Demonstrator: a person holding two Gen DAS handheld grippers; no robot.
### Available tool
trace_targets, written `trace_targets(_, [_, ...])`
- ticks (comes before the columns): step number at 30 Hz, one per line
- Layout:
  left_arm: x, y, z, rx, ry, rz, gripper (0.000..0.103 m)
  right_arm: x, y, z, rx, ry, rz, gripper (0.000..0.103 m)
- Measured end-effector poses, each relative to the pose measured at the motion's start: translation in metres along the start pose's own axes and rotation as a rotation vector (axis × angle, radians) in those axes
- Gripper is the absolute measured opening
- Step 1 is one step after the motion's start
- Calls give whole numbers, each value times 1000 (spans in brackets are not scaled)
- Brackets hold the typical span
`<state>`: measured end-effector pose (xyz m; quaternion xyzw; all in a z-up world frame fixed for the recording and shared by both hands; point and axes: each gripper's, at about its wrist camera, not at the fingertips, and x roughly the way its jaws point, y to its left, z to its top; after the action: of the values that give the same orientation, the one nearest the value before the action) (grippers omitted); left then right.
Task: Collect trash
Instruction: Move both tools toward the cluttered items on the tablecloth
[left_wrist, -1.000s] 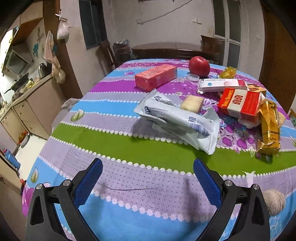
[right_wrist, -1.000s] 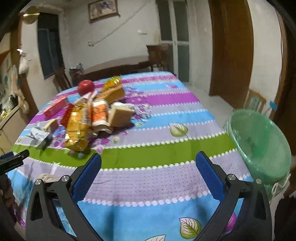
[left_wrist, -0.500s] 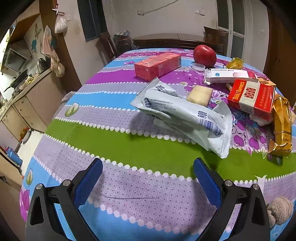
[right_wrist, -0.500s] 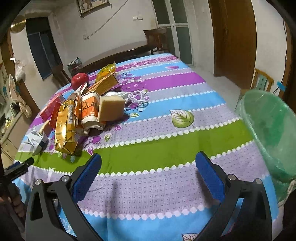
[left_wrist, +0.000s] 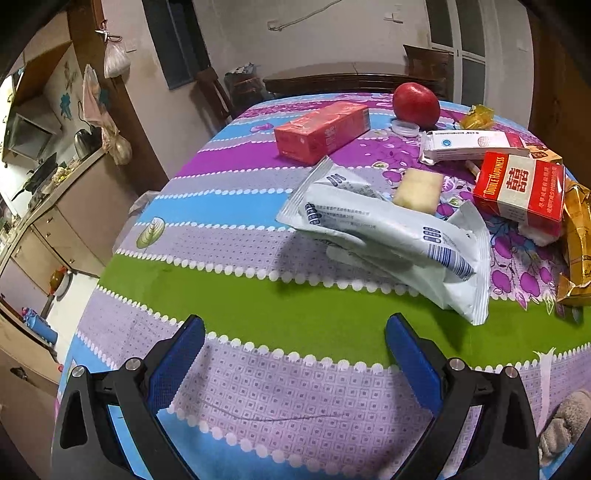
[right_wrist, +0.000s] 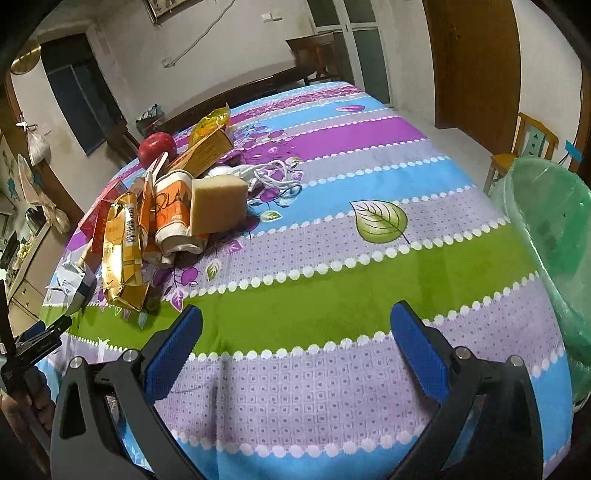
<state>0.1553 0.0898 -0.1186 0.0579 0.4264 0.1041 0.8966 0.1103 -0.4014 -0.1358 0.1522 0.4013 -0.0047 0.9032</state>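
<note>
Trash lies heaped on a striped tablecloth (left_wrist: 295, 306). A white wrapper (left_wrist: 384, 236) sits just ahead and right of my open, empty left gripper (left_wrist: 293, 334). Behind it are a pale sponge (left_wrist: 417, 190), a red cigarette box (left_wrist: 521, 190), a pink box (left_wrist: 323, 131), a red apple (left_wrist: 415, 105) and a gold wrapper (left_wrist: 576, 236). In the right wrist view my right gripper (right_wrist: 295, 330) is open and empty over the cloth (right_wrist: 332, 295). The pile is ahead on its left: gold wrapper (right_wrist: 122, 254), orange cup (right_wrist: 173, 214), sponge (right_wrist: 219, 208). A green-lined bin (right_wrist: 550, 236) stands at the right.
A wooden chair (right_wrist: 524, 147) stands beyond the bin. White string (right_wrist: 273, 173) lies behind the sponge. A kitchen counter (left_wrist: 48, 206) runs along the left of the table. A hand holding the left gripper's handle (right_wrist: 22, 373) shows at the lower left of the right wrist view.
Both grippers have moved forward over the table and tilted down. The wrapper and pile now look larger and nearer. Both stay open; nothing was taken hold of.
</note>
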Motion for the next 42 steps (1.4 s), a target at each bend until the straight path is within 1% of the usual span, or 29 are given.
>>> trace_targets(7, [8,13,-2,-79,34,-92,98,-2,-8,1,44,-21,48,98])
trace_targets(9, [8,13,-2,-80,33,-93,98,-2,-8,1,42,-20,46,98])
trace_targets(13, [6,9,-3,-63,23,-71,98,-2,-7,1,33,-17,34,98])
trace_targets(21, [7,10,-3,-74,28,-85,98,0,-3,1,19,-10,13,98])
trace_targets(25, [6,10,-3,-70,27,-83,98,3,3,1,-11,7,-26,98])
trace_targets(27, [6,10,-3,-64,26,-86,98,7,10,0,-48,24,-69,98])
trace_targets(30, [5,9,-4,-60,24,-85,98,15,26,-2,-138,67,-173,98])
trace_targets(31, [5,9,-4,-59,24,-84,98,16,31,-4,-163,72,-190,98])
trace_targets(32, [5,9,-4,-58,23,-82,98,16,33,-5,-173,74,-172,98])
trace_targets(34, [4,9,-4,-56,21,-84,98,16,33,-5,-175,72,-165,98])
trace_targets(36, [0,9,-5,-49,6,-84,98,10,28,-5,-148,52,-135,98])
trace_targets(39, [-17,13,-10,-47,-64,-55,98,-10,23,-8,-112,-21,-80,98])
trace_targets(40, [-23,14,-13,-38,-88,-53,98,-20,24,-12,-113,-57,-52,98])
trace_targets(42, [-35,17,-21,-14,-128,-46,98,-36,29,-17,-136,-121,-24,98])
